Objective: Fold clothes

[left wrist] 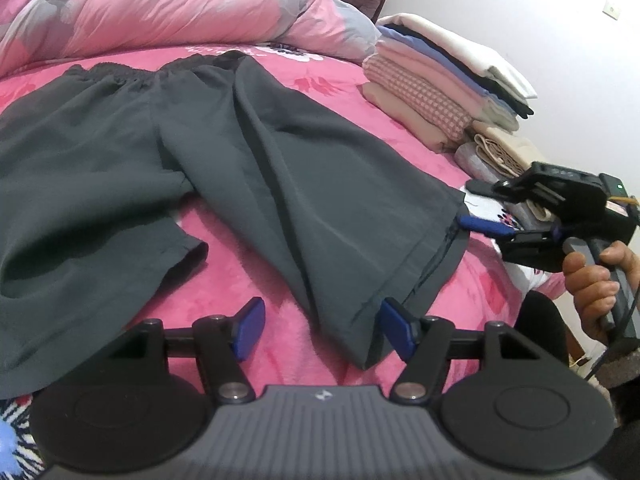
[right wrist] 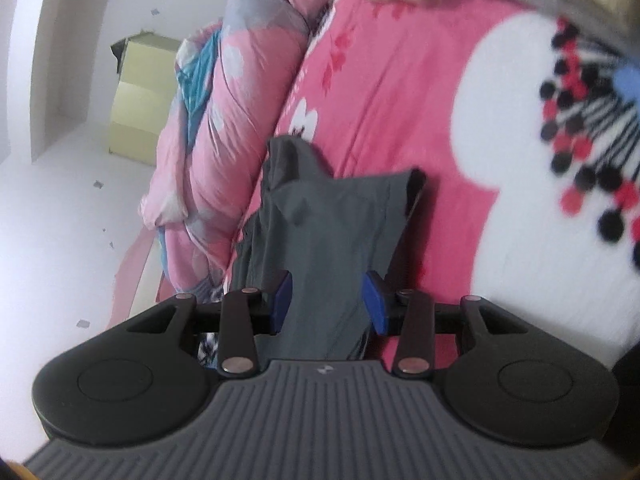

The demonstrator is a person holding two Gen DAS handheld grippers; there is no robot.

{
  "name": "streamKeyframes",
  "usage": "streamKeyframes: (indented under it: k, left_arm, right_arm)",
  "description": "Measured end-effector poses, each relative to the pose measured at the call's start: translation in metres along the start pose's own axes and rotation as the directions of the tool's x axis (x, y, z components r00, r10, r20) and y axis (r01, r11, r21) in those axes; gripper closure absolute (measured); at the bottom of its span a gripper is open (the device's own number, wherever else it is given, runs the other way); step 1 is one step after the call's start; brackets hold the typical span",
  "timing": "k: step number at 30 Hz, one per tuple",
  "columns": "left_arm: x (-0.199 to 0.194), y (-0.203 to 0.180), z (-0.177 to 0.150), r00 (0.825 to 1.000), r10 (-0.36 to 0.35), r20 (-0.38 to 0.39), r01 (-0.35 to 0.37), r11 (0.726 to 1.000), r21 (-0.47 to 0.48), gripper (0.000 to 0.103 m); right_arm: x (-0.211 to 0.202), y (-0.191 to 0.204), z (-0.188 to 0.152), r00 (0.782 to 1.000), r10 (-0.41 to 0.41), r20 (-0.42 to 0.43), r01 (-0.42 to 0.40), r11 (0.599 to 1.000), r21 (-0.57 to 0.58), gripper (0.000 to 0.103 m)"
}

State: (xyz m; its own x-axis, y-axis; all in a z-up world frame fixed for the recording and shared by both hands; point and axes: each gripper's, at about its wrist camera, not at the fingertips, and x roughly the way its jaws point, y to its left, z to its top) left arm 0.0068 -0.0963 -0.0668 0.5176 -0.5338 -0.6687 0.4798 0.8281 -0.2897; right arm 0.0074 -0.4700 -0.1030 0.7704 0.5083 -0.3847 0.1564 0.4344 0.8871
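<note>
Bed cover (left wrist: 304, 76): we see a pink floral surface under everything.
Quilt (left wrist: 160, 4): rolled along the far edge of the bed.
Trousers (left wrist: 248, 152): dark grey, spread flat on the cover, waistband far, leg hems towards us.
Folded stack (left wrist: 440, 76): we note it to the right of the trousers, well apart from them.
Left gripper (left wrist: 322, 330): jaws wide apart, one hem corner between them, nothing clamped.
Right gripper (right wrist: 328, 300): jaws parted, straddling grey fabric at the hem's right corner; we cannot tell whether the pads touch it.
</note>
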Motion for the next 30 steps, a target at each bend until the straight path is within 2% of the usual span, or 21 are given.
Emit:
streamKeyframes:
  k: [5,14,16,18,20,24,30]
  left_arm:
    - [0.000,0.000,0.000,1.000,-0.004,0.000,0.004,1.000,0.003,0.037]
    - [0.002,-0.001,-0.002,1.000,-0.009,-0.008,0.010,1.000,0.018,0.035]
    - [0.001,0.000,-0.003,1.000,-0.013,-0.009,0.013,1.000,0.015,0.035]
    - [0.002,0.001,-0.003,1.000,-0.018,-0.012,0.018,1.000,0.006,0.035]
    - [0.001,0.003,-0.003,1.000,-0.025,-0.011,0.025,1.000,-0.005,0.035]
    - [-0.005,0.008,-0.003,0.999,-0.047,0.000,0.047,0.999,-0.027,0.034]
    - [-0.008,0.019,0.000,0.997,-0.082,0.006,0.083,0.993,-0.087,0.034]
  right_arm:
    - [0.003,-0.004,-0.002,0.998,-0.058,-0.010,0.058,0.998,0.012,0.065]
    - [0.015,-0.007,0.016,0.986,-0.141,0.086,0.137,0.989,0.050,0.069]
    - [0.021,-0.008,0.020,0.982,-0.154,0.112,0.148,0.987,0.055,0.074]
    - [0.026,-0.008,0.022,0.978,-0.164,0.129,0.159,0.986,0.050,0.095]
    - [0.026,-0.011,0.024,0.977,-0.155,0.144,0.147,0.987,0.059,0.102]
    - [0.001,-0.001,0.028,0.963,-0.094,0.252,0.093,0.996,0.015,0.102]
    - [-0.019,-0.016,0.047,0.945,-0.149,0.290,0.140,0.989,0.052,0.102]
